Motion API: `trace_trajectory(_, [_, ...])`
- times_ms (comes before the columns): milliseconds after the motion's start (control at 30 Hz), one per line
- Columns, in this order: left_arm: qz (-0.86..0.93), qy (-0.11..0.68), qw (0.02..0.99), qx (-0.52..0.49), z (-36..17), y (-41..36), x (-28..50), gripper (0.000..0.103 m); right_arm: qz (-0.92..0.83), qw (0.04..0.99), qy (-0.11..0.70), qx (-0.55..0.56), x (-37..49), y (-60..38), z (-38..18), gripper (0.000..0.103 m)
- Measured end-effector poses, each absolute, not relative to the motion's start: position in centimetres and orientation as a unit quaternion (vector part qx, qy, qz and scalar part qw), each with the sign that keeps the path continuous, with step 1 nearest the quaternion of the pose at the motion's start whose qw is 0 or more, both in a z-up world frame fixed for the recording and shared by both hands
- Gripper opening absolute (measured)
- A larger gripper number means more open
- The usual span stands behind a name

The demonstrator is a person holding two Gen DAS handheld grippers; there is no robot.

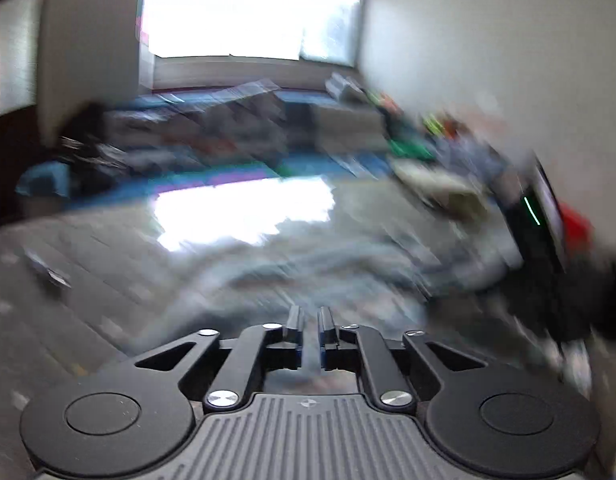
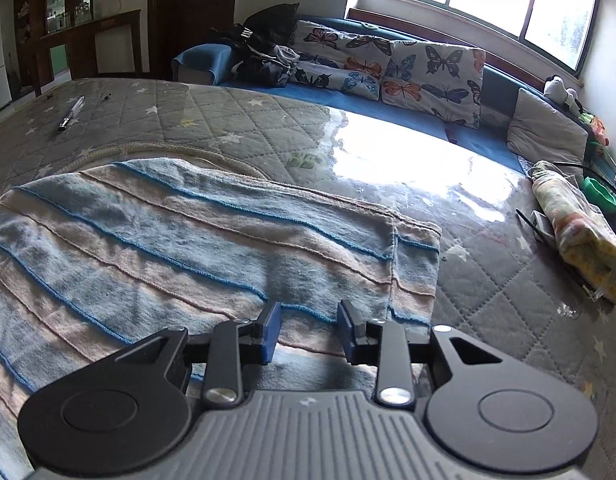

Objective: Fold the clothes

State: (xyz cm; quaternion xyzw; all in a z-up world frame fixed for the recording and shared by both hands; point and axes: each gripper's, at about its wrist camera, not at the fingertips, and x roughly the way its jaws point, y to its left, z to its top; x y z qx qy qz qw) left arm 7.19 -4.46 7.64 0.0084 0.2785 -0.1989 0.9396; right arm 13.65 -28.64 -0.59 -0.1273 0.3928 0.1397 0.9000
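— Striped cloth (image 2: 196,240), blue and pink, lies spread flat on the quilted bed (image 2: 236,116), its near part folded double at the right edge.

— And the right gripper (image 2: 308,330)?

— It hovers over the cloth's near edge, fingers parted wide, nothing between them.

— The left gripper (image 1: 310,330)?

— Fingers nearly together with only a narrow gap; that view is badly blurred, so whether cloth sits between them cannot be told. A pen (image 2: 71,113) lies far off on the bed.

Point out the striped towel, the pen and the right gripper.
striped towel (image 2: 196,232): right wrist view, middle of its top layer.
pen (image 2: 71,113): right wrist view, mid-barrel.
right gripper (image 2: 308,330): right wrist view, gap between its open fingertips.
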Motion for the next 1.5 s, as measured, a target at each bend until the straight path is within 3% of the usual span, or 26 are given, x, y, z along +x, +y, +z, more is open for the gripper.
trace_trajectory(67, [-0.167,0.283,0.945,0.014,7.9,-3.3,8.6,0.023,0.140,0.900,0.393,-0.128,13.7,-28.6,-0.6,0.032])
trace_trajectory(100, [-0.157,0.288,0.944,0.020,7.7,-3.0,9.3,0.037,0.140,0.900,0.393,-0.128,13.7,-28.6,-0.6,0.033])
trace_trajectory(167, [-0.140,0.303,0.942,0.034,6.8,-2.6,10.6,0.051,0.141,0.900,0.392,-0.128,13.7,-28.6,-0.6,0.034])
trace_trajectory(367, [-0.121,0.346,0.929,0.047,3.5,-1.9,13.6,0.051,0.143,0.900,0.391,-0.132,13.6,-28.7,-0.6,0.035])
trace_trajectory(467, [-0.121,0.362,0.923,0.051,2.2,-1.8,14.3,0.047,0.146,0.899,0.390,-0.134,13.6,-28.7,-0.5,0.035])
trace_trajectory(500, [-0.122,0.366,0.921,0.053,1.8,-1.8,14.3,0.031,0.148,0.900,0.388,-0.133,13.5,-28.6,-0.4,0.035])
trace_trajectory(567, [-0.124,0.370,0.919,0.055,1.3,-1.8,14.3,0.011,0.154,0.901,0.383,-0.133,13.2,-28.5,0.0,0.035])
trace_trajectory(633, [-0.126,0.361,0.923,0.051,1.7,-1.7,13.7,0.005,0.163,0.902,0.377,-0.131,12.9,-28.2,0.6,0.035])
trace_trajectory(833, [-0.174,0.328,0.927,0.051,3.8,-3.8,9.8,0.003,0.204,0.907,0.350,-0.113,11.8,-26.6,3.3,0.035])
trace_trajectory(1033, [-0.219,0.346,0.910,0.067,1.7,-6.8,7.2,0.003,0.261,0.901,0.330,-0.100,11.0,-23.2,4.6,0.035])
trace_trajectory(1267, [-0.245,0.365,0.896,0.062,0.8,-7.1,5.9,0.003,0.300,0.889,0.322,-0.122,11.2,-19.0,3.1,0.035])
trace_trajectory(1500, [-0.227,0.318,0.920,0.022,4.3,-4.1,5.3,0.008,0.296,0.876,0.360,-0.125,11.4,-18.9,0.6,0.035])
